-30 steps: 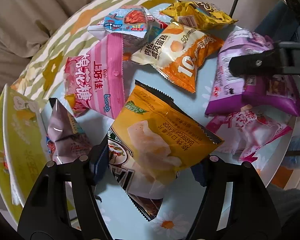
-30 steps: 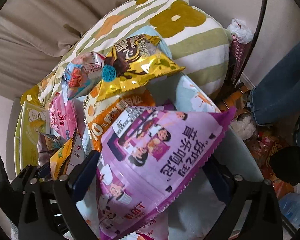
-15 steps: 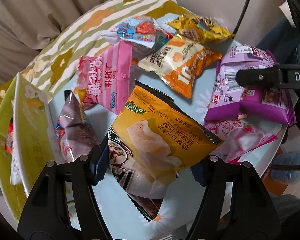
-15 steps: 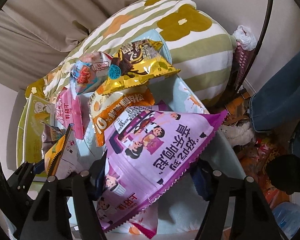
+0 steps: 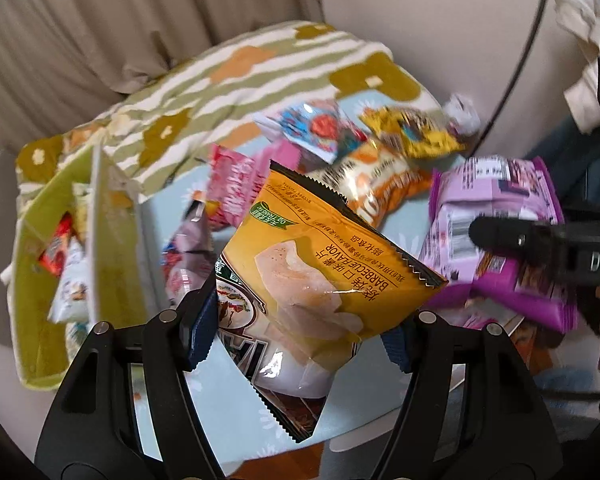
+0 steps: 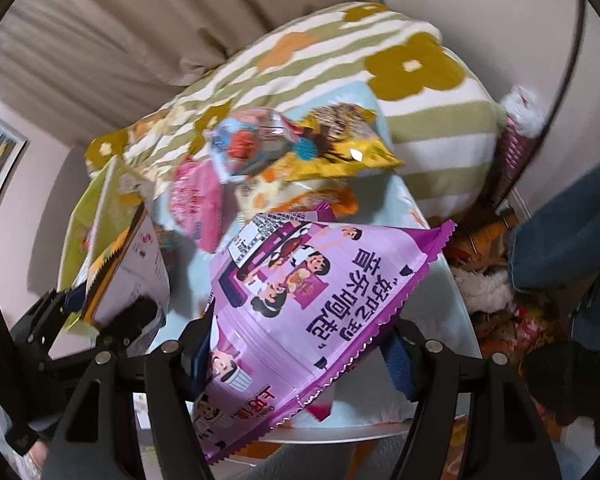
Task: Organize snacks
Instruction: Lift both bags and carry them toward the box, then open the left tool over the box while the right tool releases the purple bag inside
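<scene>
Two snack bags hang clear of the table (image 5: 228, 408). Left wrist view: the left gripper (image 5: 300, 336) is clamped on an orange barbecue bag (image 5: 324, 264), beside a green box (image 5: 112, 240) holding packets. Right wrist view: the right gripper (image 6: 300, 356) pinches a purple bag (image 6: 300, 300) above the remaining snacks (image 6: 300, 152).

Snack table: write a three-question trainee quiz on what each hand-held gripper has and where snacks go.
1. True or false: the left hand-held gripper grips a yellow barbecue-flavour bag.
2. The right hand-held gripper holds which bag? A) pink B) purple C) gold
3. Fill in: some snacks already lie in the ____ box at the table's left.

Key: 1 true. 2 B, the purple bag. 3 green, the green box.
</scene>
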The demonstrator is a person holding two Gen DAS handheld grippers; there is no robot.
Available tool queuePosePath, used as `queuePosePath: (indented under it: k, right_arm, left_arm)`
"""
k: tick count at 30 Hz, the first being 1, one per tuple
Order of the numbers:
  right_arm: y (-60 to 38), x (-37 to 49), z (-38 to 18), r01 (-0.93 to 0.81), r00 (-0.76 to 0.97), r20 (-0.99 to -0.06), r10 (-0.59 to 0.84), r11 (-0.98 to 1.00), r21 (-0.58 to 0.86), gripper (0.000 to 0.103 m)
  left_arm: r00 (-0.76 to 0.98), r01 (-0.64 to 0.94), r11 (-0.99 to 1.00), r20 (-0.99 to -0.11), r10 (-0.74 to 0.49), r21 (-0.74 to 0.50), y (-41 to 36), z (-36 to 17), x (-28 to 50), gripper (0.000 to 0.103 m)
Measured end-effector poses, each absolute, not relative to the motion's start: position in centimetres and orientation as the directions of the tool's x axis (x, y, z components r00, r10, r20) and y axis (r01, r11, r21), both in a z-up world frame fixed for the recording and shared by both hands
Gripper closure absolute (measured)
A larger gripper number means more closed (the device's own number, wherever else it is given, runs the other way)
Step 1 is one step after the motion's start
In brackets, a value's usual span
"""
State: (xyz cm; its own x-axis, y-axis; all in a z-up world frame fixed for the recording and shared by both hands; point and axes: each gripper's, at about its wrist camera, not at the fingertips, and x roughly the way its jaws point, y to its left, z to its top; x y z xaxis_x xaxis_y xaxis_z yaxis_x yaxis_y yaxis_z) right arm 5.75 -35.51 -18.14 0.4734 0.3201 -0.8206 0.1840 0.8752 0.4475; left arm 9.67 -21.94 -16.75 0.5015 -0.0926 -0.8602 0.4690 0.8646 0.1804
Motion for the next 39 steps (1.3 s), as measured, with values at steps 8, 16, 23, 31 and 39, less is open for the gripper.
queuePosePath:
  k: [8, 16, 23, 31, 39]
  right_arm:
    - [-31.9, 8.7, -13.9, -0.051, 0.500, -0.763, 0.410, 0.893, 0.446, 0.037]
    - [-24.2, 12.5, -10.1, -0.229, 0.511, -0.702, 0.496, 0.866, 0.445, 0.037]
    - [-16.2, 16.4, -8.6, -0.292, 0.505, -0.679, 0.532, 0.846, 0.446, 0.037]
    - [-7.9, 21.2, -8.9, -0.293, 0.494, -0.697, 0.520, 0.854, 0.430, 0.037]
    - [-3.9, 23.7, -10.0, -0.224, 0.506, -0.729, 0.462, 0.886, 0.406, 0.037]
  left_arm:
    - [0.601, 0.287, 0.941, -0.799, -0.030, 0.181, -18.2, -11.7, 10.0, 0.036]
    - [0.660, 0.116, 0.976, -0.748, 0.065, 0.187, -9.7, -8.1, 12.6, 0.036]
    - [0.661, 0.022, 0.984, -0.741, 0.117, 0.175, -0.6, -7.2, 15.9, 0.036]
    - [0.590, -0.001, 0.988, -0.798, 0.123, 0.152, 8.2, -10.2, 20.9, 0.035]
    - [0.543, 0.071, 0.991, -0.838, 0.056, 0.112, 12.0, -14.2, 23.3, 0.000]
